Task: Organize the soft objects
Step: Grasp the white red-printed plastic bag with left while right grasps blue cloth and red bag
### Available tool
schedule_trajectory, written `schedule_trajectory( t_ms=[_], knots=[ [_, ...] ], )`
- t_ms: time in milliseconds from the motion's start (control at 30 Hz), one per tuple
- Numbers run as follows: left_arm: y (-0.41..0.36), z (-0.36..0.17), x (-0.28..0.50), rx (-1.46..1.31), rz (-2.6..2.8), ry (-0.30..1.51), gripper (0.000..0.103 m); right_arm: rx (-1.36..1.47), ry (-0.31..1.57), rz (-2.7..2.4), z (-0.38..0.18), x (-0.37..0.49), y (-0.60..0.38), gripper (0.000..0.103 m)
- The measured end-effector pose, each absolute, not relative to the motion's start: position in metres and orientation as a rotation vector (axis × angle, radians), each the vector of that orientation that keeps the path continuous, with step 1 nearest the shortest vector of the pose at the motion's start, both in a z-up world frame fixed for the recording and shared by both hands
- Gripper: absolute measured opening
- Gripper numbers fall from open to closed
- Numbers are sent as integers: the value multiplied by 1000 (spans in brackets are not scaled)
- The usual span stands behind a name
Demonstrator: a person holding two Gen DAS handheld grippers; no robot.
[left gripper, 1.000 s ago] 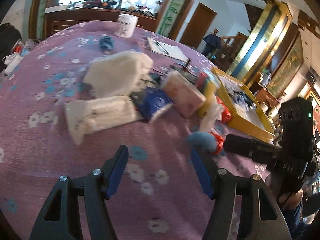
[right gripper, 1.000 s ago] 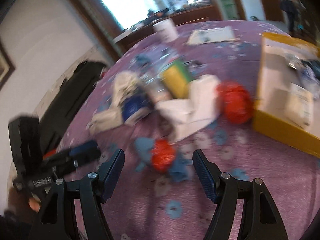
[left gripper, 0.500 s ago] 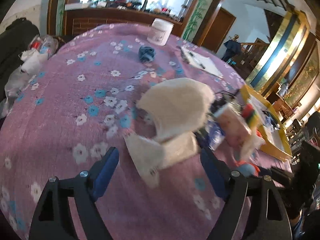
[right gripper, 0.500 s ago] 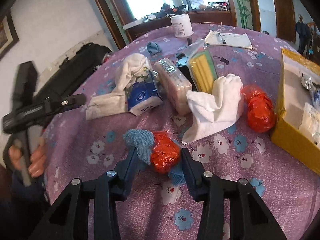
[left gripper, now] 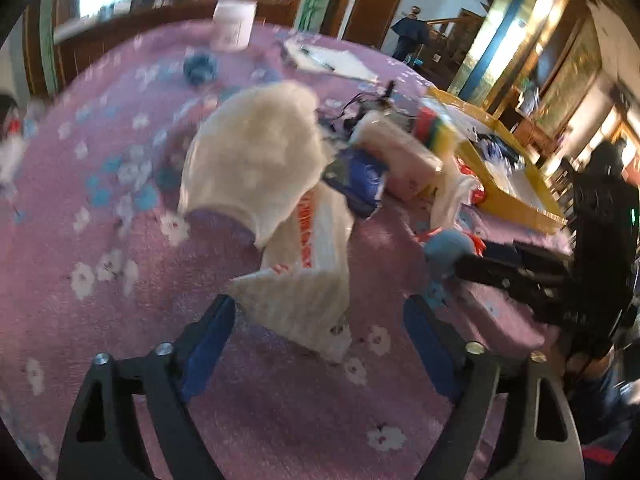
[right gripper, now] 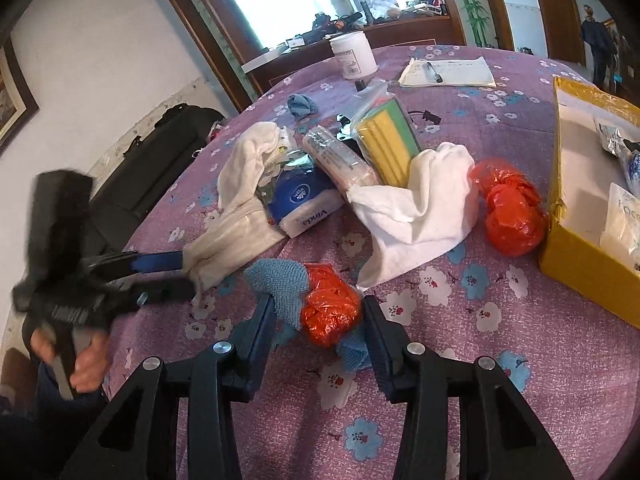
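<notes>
Your right hand-held gripper (right gripper: pixel 319 320) is clenched on the crumpled orange plastic bag (right gripper: pixel 330 312) wrapped in a blue knitted cloth (right gripper: pixel 280 280) — both resting on the purple flowered desk (right gripper: pixel 460 300). Your left hand-held gripper (left gripper: pixel 316 340) is released, fingers spread wide around the near corner of a folded white cloth (left gripper: pixel 308 280). A yellow cardboard box (right gripper: pixel 576 256) sits to the right.

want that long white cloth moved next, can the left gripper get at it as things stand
Probably yes. The left gripper is open, jaws either side of the near end of the long white cloth, nothing lying between; the view is blurred, so contact is unclear.
</notes>
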State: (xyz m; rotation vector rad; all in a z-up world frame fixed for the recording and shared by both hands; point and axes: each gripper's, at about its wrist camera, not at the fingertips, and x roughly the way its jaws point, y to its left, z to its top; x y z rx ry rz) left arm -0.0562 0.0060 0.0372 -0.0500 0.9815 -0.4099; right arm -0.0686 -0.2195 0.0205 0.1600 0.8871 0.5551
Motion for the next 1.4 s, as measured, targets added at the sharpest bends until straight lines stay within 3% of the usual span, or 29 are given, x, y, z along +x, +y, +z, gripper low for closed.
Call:
schedule_trajectory(
  t_ms=[400, 433, 500, 700, 1100, 1400],
  knots=[
    [2, 13, 4, -58, -206, 1058, 91, 176, 869, 549, 22, -71, -224, 48],
    [5, 13, 5, -82, -189, 1046, 86, 176, 870, 551, 22, -71, -224, 48],
    [9, 16, 2, -78, -135, 1022, 61, 176, 868, 549, 22, -71, -224, 48],
    [23, 18, -21, -153, -138, 984, 49, 181, 864, 549, 22, -70, -224, 48],
    [4, 70, -81, -194, -258, 763, 49, 208, 798, 517, 29, -75, -232, 47],
    [-30, 71, -88, -179, -343, 734, 49, 233, 744, 485, 35, -84, -244, 47]
  ],
)
